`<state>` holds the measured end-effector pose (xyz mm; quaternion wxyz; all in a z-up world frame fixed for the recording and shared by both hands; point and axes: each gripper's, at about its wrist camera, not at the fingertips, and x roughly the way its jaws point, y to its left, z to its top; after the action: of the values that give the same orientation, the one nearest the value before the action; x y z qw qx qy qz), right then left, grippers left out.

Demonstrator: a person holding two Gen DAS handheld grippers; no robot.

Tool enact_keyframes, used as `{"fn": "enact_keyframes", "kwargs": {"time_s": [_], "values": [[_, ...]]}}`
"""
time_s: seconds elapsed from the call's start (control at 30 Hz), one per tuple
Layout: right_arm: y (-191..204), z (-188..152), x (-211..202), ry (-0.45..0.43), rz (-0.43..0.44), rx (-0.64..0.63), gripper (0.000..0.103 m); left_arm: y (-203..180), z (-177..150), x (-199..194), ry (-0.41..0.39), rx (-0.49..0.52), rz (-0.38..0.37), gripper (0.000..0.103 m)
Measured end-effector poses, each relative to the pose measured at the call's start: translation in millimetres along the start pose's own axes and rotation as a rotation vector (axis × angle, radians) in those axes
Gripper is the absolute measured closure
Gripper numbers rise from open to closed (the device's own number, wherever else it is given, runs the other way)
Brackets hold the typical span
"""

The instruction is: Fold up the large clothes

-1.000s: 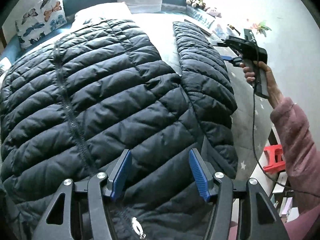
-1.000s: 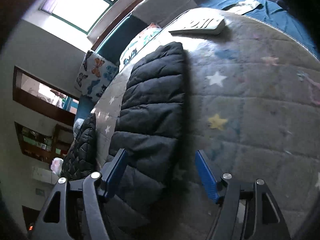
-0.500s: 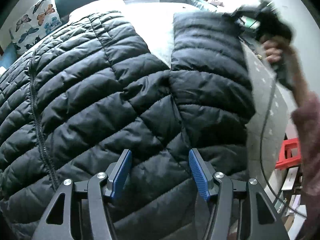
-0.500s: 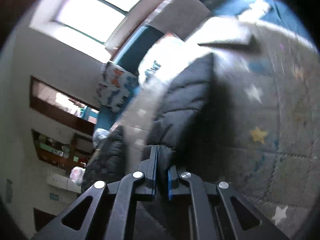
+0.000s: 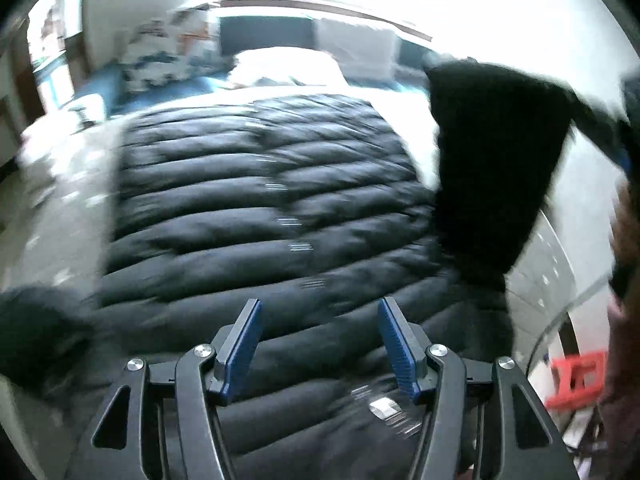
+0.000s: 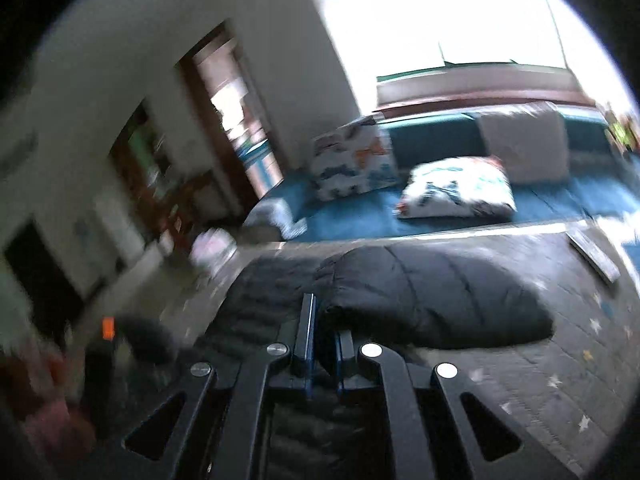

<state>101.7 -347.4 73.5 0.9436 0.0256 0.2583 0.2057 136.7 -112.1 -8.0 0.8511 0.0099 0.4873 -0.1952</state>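
Note:
A large black quilted puffer jacket [image 5: 264, 208] lies spread on the bed, blurred by motion. Its right sleeve [image 5: 492, 160] hangs lifted off the bed at the right of the left wrist view. My left gripper [image 5: 316, 344] hovers open above the jacket's lower part, nothing between its blue pads. In the right wrist view my right gripper [image 6: 324, 332] is shut on the sleeve's [image 6: 432, 304] cuff edge, the sleeve bulging just beyond the jaws. A hand [image 5: 626, 240] holds the right gripper at the far right edge.
The bed has a grey star-patterned cover [image 6: 568, 368] and a blue sheet behind. Butterfly pillows [image 6: 352, 164] and a white cushion [image 6: 524, 140] stand at the headboard. A flat book [image 6: 592, 252] lies at the bed's right. A red stool [image 5: 576, 376] stands on the floor.
The right gripper closed on the sleeve's end and lifted it up off the bed, rolling as it rose. The left gripper swung across the jacket and stayed open.

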Motion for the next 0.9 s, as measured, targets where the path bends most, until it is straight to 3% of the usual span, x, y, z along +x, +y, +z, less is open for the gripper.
{"fn": "enact_keyframes", "kwargs": {"time_s": [0.17,0.33,0.47,0.67,0.8,0.9], "values": [[103,-63,39,0.202,0.04,-0.285,0.094,81,-34,-39,-0.049,-0.126,0.061,0.04],[151,-146,90,0.446,-0.015,-0.474,0.093,123,-65,-52,-0.05,-0.191,0.088,0.04],[164,-165,85,0.438,-0.091,-0.561,0.09,130,-77,-56,-0.052,-0.196,0.085,0.04],[168,-154,68,0.425,-0.103,-0.558,0.085,118,-67,-66,-0.099,-0.201,0.058,0.04],[142,-143,68,0.499,0.074,-0.347,0.053,114,-59,-73,-0.116,-0.193,0.068,0.04],[126,-133,50,0.502,0.16,-0.211,0.053,116,-57,-75,-0.115,-0.19,0.075,0.04]]}}
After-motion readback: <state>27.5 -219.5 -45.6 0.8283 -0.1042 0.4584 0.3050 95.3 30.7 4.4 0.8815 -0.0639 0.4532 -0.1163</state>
